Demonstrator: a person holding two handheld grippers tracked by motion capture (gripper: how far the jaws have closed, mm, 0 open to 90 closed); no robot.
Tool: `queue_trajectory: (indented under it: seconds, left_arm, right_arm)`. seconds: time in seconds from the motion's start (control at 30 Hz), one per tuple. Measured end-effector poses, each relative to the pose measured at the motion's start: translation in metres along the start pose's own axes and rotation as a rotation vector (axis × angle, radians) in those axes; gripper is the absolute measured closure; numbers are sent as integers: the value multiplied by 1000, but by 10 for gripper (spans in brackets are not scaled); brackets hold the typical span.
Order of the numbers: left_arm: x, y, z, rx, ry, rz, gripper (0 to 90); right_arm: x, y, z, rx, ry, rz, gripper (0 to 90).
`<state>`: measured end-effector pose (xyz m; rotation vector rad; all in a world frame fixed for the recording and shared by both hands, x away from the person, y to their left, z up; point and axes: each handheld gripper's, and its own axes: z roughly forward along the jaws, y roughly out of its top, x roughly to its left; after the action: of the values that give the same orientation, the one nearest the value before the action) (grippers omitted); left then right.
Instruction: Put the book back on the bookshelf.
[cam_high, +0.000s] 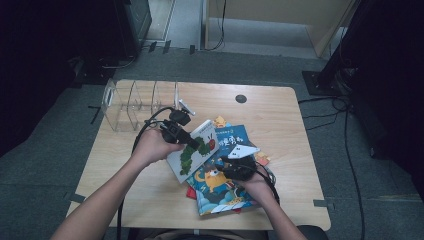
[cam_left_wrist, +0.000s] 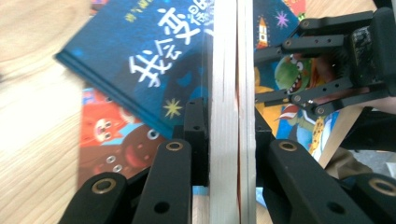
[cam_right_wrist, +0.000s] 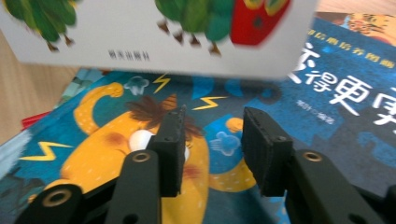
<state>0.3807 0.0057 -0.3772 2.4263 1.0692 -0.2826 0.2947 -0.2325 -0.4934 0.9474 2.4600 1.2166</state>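
While clamped on a white caterpillar book (cam_high: 196, 149) above the book pile (cam_high: 220, 192) near the table's (cam_high: 280, 115) front edge: left gripper (cam_high: 192, 144); right gripper (cam_right_wrist: 212, 140) parted, holding nothing.

Caterpillar book (cam_high: 196, 149): glossy white card cover. Table (cam_high: 280, 115): smooth pale wood grain. Organizer (cam_high: 131, 105): clear plastic.

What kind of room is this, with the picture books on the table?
Probably a lab or office set up for recording, not a home: a bare wooden table on grey carpet, cables trailing across the floor, and dark equipment stands around it.
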Motion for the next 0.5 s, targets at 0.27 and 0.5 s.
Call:
queue_trajectory:
  seconds: [0.27,0.5]
  left_arm:
    - [9,-5,-20,-12,73,1,776]
    - [17,-11,-36,-26,113,-2,775]
  right_arm:
    - [-1,0,1,16,-50,-16,460]
    - [-1,1,2,22,-54,-13,407]
